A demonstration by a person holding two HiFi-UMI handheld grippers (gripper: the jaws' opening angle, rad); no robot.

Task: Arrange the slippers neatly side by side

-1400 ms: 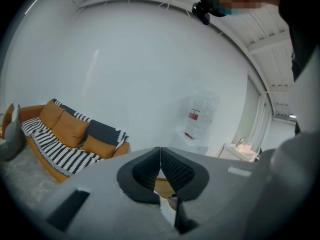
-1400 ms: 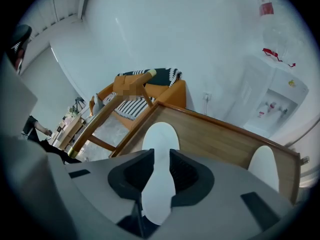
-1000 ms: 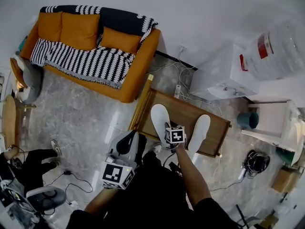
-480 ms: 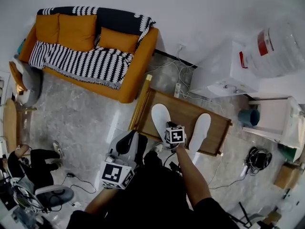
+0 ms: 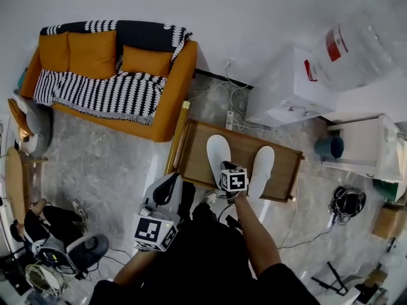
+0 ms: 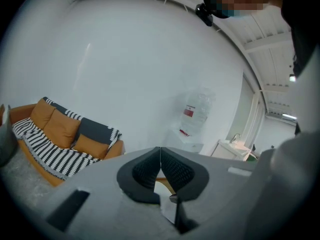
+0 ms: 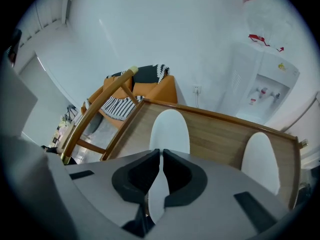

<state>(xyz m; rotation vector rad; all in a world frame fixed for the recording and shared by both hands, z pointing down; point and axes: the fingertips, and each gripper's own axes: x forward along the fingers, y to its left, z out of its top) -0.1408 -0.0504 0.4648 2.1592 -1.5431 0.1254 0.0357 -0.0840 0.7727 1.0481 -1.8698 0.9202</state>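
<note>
The left claw (image 6: 160,156) hangs idle off the near left of the table (image 5: 241,146), its jaws pressed together with nothing between them, pointing away at the wall. It has no part in the job right now.

On the table, the left-hand slipper (image 5: 217,152) lies toe away from the person. The right claw (image 7: 161,159) is at its heel, jaws closing with the white heel edge pinched between the pads, so the grip looks all but made. The right-hand slipper (image 5: 262,170) lies untouched further right, toe also pointing away.

Both slippers face roughly the same way, but bare wood shows between them and they seem a little splayed, so the pair is not yet neat. What seems left is to bring the gripped slipper over beside the other, square the two up and let go
</note>
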